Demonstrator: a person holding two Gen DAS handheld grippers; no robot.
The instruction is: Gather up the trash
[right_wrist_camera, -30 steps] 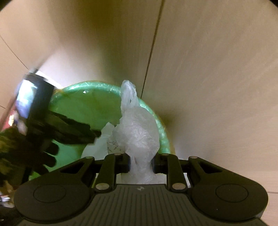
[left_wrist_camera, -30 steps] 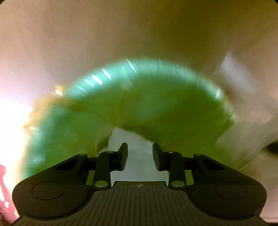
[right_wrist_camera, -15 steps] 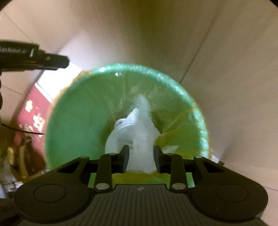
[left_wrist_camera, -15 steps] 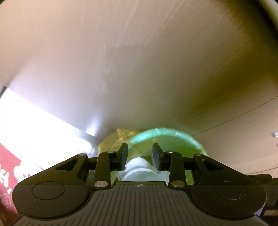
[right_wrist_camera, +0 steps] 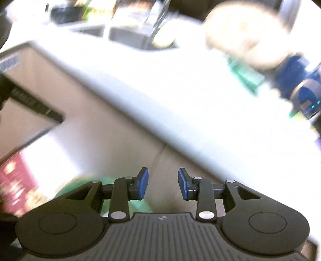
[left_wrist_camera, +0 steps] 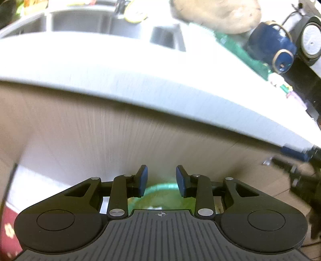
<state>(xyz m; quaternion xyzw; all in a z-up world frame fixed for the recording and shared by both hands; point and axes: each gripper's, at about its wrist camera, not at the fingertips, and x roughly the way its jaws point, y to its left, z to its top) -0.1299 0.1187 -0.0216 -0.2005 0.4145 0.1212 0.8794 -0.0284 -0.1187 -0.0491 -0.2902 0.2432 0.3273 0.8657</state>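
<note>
Bin liner, green and stretched over a round rim, is the landmark here: in the left wrist view only a strip of it shows, low in the picture behind the gap of the left gripper. That gripper's jaws stand apart with nothing between them. In the right wrist view the same green liner lies blurred at the lower left, behind the left linkage of the right gripper, whose jaws have just been opening and now stand apart and empty. What lies inside the liner cannot be told. Above the liner rises a pale cabinet front, and over that a white counter. On the counter, far to the right of the liner, sits a dark blue object, beside a tan rounded mass. A grey sink lies behind the counter's edge.
</note>
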